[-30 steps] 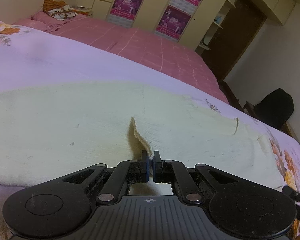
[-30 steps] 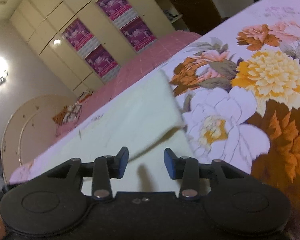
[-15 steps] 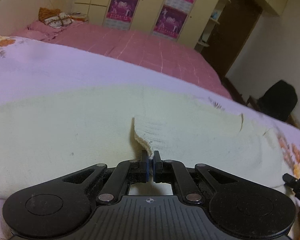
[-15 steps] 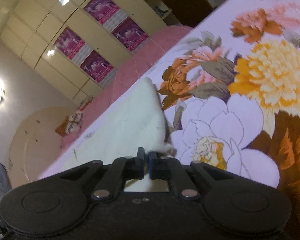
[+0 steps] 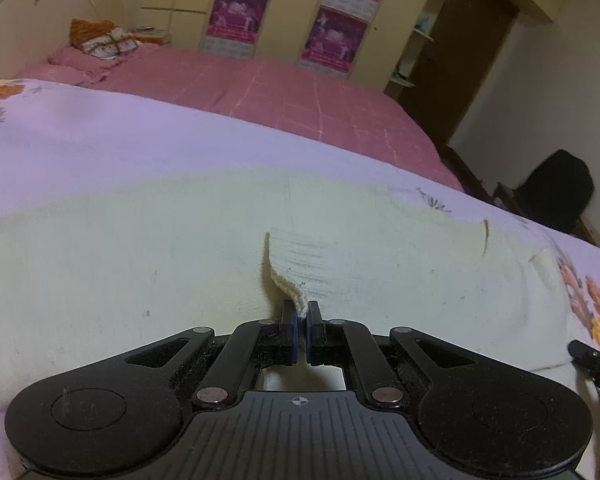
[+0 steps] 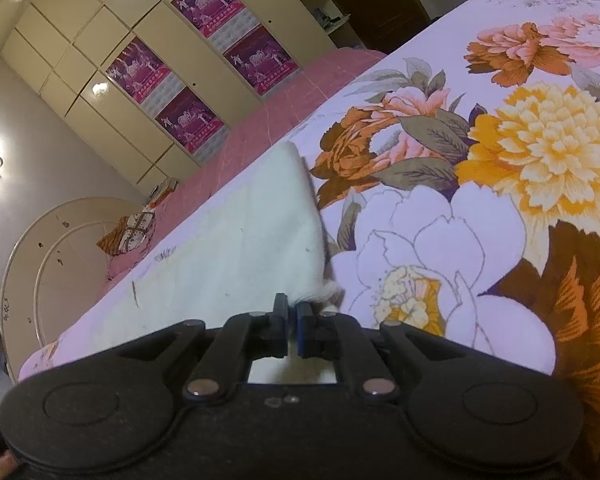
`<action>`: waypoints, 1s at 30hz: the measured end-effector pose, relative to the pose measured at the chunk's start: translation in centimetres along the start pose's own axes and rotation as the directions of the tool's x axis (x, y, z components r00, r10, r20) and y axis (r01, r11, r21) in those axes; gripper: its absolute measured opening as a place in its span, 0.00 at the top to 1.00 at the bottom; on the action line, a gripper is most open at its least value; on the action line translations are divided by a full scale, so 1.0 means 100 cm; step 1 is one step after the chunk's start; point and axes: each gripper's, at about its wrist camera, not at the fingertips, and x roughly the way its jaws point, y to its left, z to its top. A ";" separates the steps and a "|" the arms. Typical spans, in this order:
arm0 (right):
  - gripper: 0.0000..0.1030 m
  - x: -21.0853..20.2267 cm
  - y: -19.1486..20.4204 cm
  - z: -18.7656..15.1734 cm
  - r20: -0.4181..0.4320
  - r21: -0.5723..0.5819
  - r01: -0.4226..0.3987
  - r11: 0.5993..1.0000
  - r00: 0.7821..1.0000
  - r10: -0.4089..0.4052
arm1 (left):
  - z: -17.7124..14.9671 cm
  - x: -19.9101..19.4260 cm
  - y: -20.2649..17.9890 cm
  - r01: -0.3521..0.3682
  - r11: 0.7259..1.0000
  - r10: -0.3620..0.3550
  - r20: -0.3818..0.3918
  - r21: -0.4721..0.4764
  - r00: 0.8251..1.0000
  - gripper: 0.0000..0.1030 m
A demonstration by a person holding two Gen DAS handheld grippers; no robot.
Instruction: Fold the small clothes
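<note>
Now, garment: one cream knit garment (image 5: 148, 264) spread flat on the floral bedsheet (image 6: 500, 208).
Left gripper (image 5: 301, 318): jaws clenched on a lifted ribbed edge.
Right gripper (image 6: 291, 310): jaws clenched on a garment corner.
Posters (image 6: 204, 80): four.
Left view only: dark chair (image 5: 556, 190).

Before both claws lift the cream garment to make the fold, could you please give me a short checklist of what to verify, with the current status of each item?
1. Left claw shut on the cream garment: ok, a raised edge is pinched between its fingers.
2. Right claw shut on the garment's corner: ok, fabric sits between its closed fingers.
3. Garment lies spread on the floral bedsheet: ok.
4. Grips catch garment only, not the sheet: cannot tell, the contact is hidden by the fingers.
5. Far edge free of snags: ok in the left wrist view; nothing rests on it.
</note>
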 end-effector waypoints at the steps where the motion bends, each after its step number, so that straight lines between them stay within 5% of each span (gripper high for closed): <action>1: 0.96 -0.001 0.000 0.000 -0.005 -0.004 0.000 1.000 1.000 0.000 | 0.002 -0.004 0.006 -0.005 1.000 0.005 0.009 -0.023 1.000 0.96; 4: 0.78 -0.011 0.001 0.004 -0.028 -0.031 -0.022 0.999 0.999 0.021 | 0.006 -0.021 0.019 -0.119 0.992 0.121 0.060 -0.031 0.991 0.96; 6: 0.77 -0.030 0.006 0.007 0.017 -0.095 -0.040 0.995 0.999 0.042 | 0.009 -0.026 0.017 -0.100 0.995 0.100 0.079 -0.014 0.992 0.96; 9: 0.81 -0.035 0.009 0.018 0.067 -0.138 -0.035 0.990 0.997 0.045 | 0.008 -0.019 -0.010 -0.058 0.995 0.052 0.084 0.076 0.995 0.96; 11: 0.83 -0.019 0.010 0.023 0.036 -0.140 -0.034 0.990 0.999 0.040 | 0.005 -0.004 -0.029 -0.040 0.990 0.033 0.050 0.133 0.998 0.96; 13: 1.00 0.002 0.010 0.021 -0.021 -0.197 0.016 0.980 1.000 -0.021 | 0.000 0.009 -0.035 -0.070 0.984 0.065 0.034 0.165 0.997 0.96; 16: 1.00 0.004 0.008 0.022 -0.032 -0.234 0.045 0.971 0.998 -0.054 | 0.005 0.003 -0.037 -0.080 0.982 0.069 0.071 0.170 0.995 0.96; 20: 0.77 -0.001 0.016 0.041 0.074 -0.261 0.031 0.965 0.997 -0.012 | 0.022 0.009 -0.048 -0.093 0.976 0.075 0.097 0.196 0.992 0.96; 26: 0.74 0.047 0.008 0.088 0.076 -0.169 0.026 0.985 0.997 -0.013 | 0.032 0.029 -0.041 -0.125 0.973 0.110 0.087 0.192 0.990 0.96; 30: 0.73 0.075 0.000 0.097 -0.013 -0.140 -0.001 0.990 1.000 -0.001 | 0.024 0.031 -0.040 -0.134 0.973 0.113 0.117 0.190 0.987 0.97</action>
